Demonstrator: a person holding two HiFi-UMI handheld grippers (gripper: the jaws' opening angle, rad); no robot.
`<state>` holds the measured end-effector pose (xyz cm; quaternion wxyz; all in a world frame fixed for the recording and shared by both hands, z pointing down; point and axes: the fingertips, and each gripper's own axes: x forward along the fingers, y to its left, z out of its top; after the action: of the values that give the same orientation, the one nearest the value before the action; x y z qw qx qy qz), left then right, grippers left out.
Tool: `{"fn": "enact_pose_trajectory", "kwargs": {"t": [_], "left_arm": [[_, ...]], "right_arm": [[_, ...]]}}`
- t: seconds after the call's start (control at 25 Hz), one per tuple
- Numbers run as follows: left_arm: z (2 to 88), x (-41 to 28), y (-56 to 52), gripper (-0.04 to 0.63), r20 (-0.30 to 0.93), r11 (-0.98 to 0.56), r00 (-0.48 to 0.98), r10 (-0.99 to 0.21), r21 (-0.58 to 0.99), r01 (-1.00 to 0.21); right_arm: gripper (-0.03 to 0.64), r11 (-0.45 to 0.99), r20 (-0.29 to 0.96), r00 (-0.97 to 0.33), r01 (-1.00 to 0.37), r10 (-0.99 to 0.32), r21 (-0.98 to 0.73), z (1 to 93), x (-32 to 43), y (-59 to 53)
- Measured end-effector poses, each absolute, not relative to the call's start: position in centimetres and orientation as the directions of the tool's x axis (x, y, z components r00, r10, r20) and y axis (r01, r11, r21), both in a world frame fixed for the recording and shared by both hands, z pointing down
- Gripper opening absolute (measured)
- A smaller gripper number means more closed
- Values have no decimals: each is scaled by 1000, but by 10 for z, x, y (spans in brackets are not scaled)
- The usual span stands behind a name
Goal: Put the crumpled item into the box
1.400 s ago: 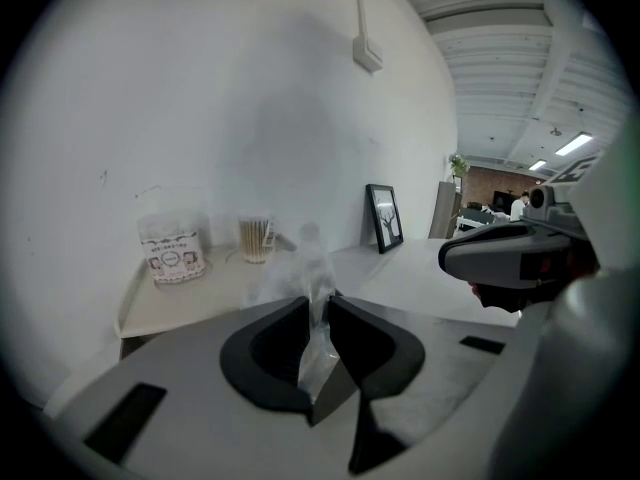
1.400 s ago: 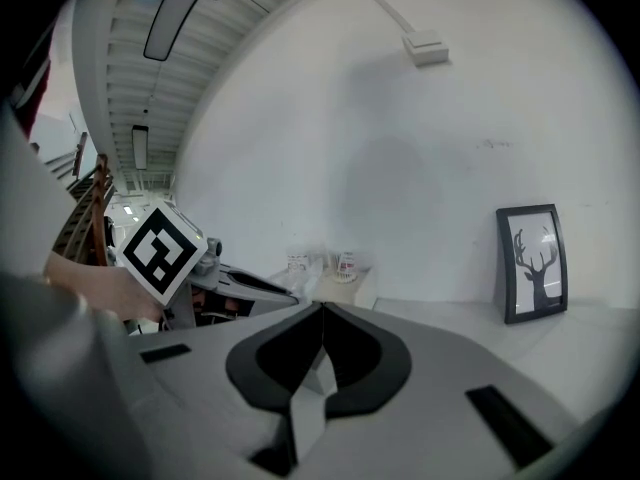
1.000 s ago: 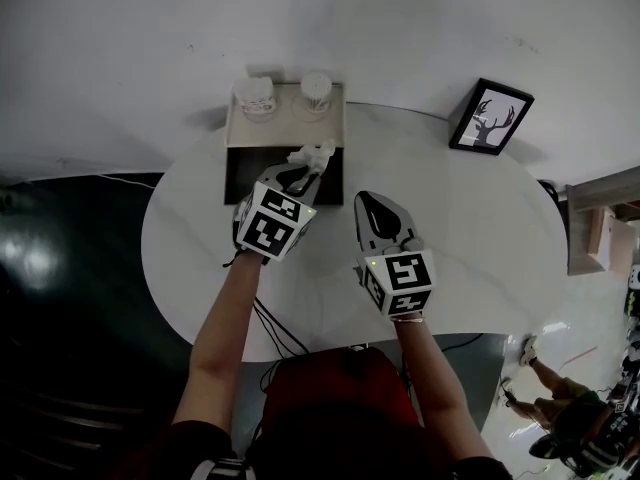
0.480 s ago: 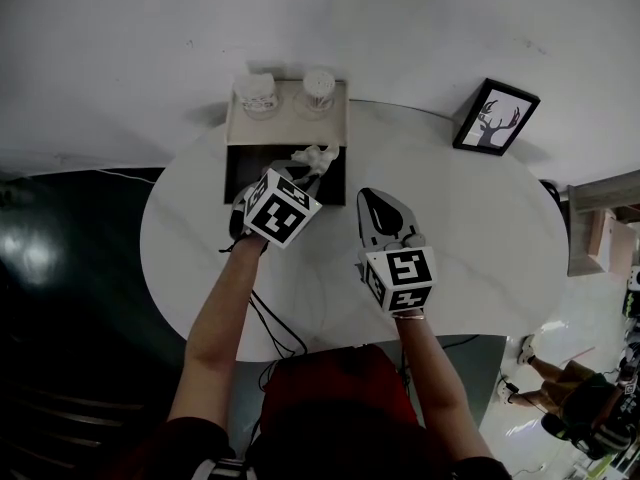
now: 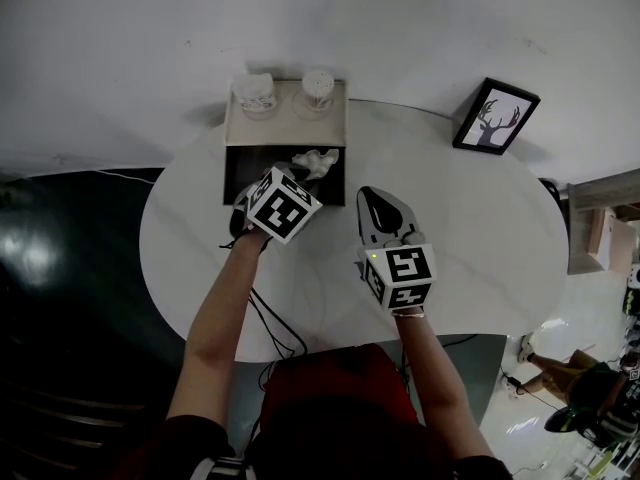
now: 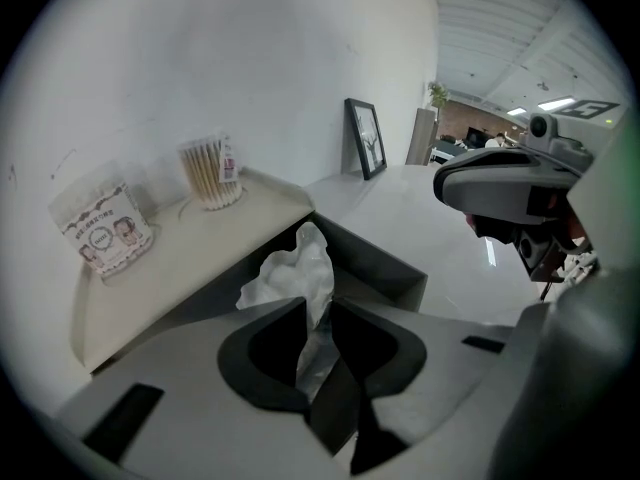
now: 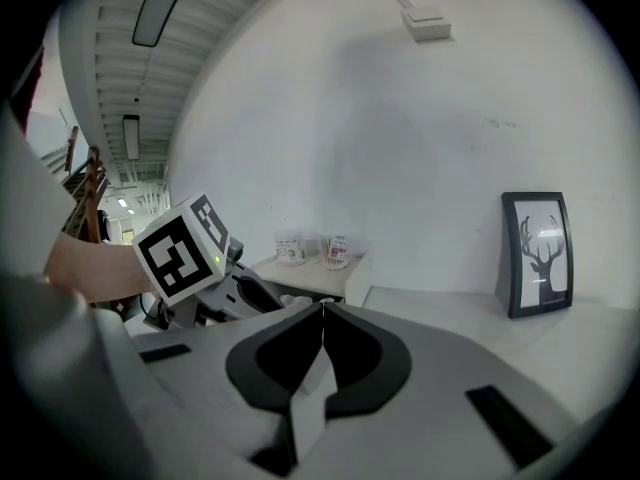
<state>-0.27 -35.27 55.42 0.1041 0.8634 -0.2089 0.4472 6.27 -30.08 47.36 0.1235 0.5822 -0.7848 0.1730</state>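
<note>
Tissue (image 5: 316,160): crumpled, pinched by left gripper (image 6: 318,313) — over open dark box (image 5: 243,164).
Right gripper (image 7: 322,313): jaws pressed together, empty — above white table (image 5: 470,228), beside box.
Box: at table's far edge, next to wall (image 5: 400,28).

White crumpled item (image 6: 298,268) betw. black-padded grey jaws of left gripper (image 6: 322,308), dark grey box (image 6: 385,266) w/ cream lid (image 6: 200,263) just beyond; right gripper (image 7: 322,313) same grey/black

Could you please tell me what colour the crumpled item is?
The crumpled item is white, clearest in the left gripper view.
</note>
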Motion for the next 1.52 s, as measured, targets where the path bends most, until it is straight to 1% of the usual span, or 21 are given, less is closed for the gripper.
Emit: {"fn": "enact_pose_trajectory", "kwargs": {"t": [0.24, 0.36, 0.6, 0.76, 1.04, 1.24, 1.52], "left_arm": [[555, -2, -354, 83, 815, -889, 519, -259, 8, -457], [555, -2, -354, 98, 810, -884, 523, -265, 13, -467], [544, -5, -360, 115, 786, -864, 529, -321, -15, -503], [525, -4, -364, 115, 731, -840, 568, -379, -15, -542], [486, -12, -357, 110, 592, -764, 632, -499, 44, -644], [466, -26, -343, 69, 503, -708, 632, -589, 56, -704], [447, -38, -323, 49, 432, -657, 614, -660, 63, -751]], "right_arm": [[15, 261, 398, -290, -957, -870, -128, 475, 61, -301], [15, 259, 397, -288, -957, -871, -128, 474, 61, -299], [15, 255, 395, -284, -959, -874, -127, 472, 63, -297], [15, 254, 388, -283, -959, -877, -126, 468, 63, -295], [15, 258, 359, -285, -958, -889, -122, 455, 60, -290], [15, 254, 333, -279, -960, -901, -118, 444, 58, -284], [15, 260, 289, -282, -959, -915, -113, 428, 56, -273]]}}
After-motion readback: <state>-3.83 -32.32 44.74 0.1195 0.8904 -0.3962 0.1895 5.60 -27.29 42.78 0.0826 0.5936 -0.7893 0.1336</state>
